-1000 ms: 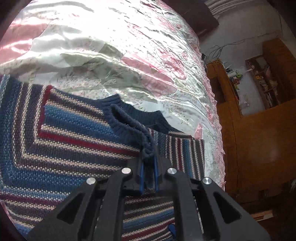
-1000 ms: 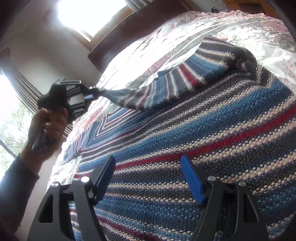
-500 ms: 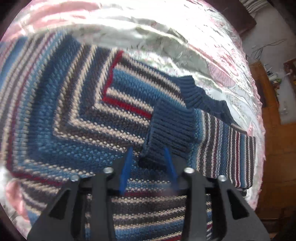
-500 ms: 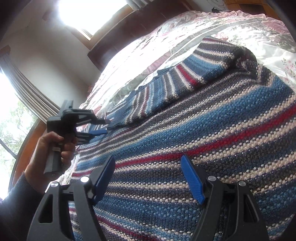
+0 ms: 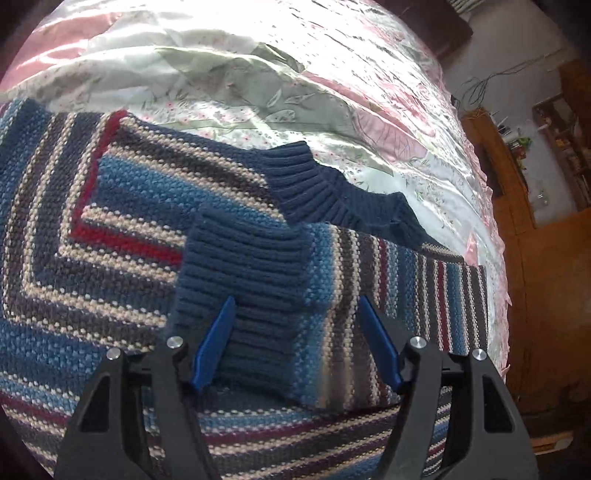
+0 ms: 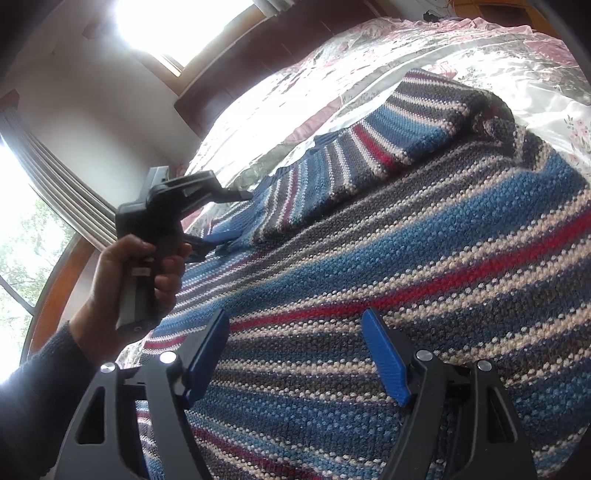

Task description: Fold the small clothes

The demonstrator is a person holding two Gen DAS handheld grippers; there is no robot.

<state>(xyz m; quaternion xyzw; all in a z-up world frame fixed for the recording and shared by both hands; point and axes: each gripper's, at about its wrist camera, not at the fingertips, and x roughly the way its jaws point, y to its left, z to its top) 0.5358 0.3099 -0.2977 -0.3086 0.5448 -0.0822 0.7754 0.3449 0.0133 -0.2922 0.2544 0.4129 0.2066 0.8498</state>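
Note:
A striped knit sweater [image 5: 122, 229] in blue, grey, cream and red lies spread on the bed. One sleeve is folded across its body, and the navy ribbed cuff [image 5: 243, 273] lies flat just below the navy collar [image 5: 332, 195]. My left gripper [image 5: 295, 339] hovers open over that cuff, which lies loose between the blue pads. In the right wrist view the sweater [image 6: 406, 266] fills the frame, with the folded sleeve [image 6: 369, 155] across it. My right gripper [image 6: 295, 354] is open just above the sweater's body, holding nothing. The left gripper [image 6: 225, 218] shows there in a person's hand [image 6: 140, 280].
A shiny floral bedspread [image 5: 258, 74] in white, pink and green lies under the sweater. Wooden furniture [image 5: 546, 258] and shelves stand beyond the bed's right edge. A dark headboard [image 6: 258, 66], a bright window [image 6: 166, 22] and a curtain [image 6: 55, 184] lie behind the bed.
My left gripper carried the sleeve cuff across onto the sweater's body, then opened and let it go. The cuff now lies flat. The right gripper has stayed still and open.

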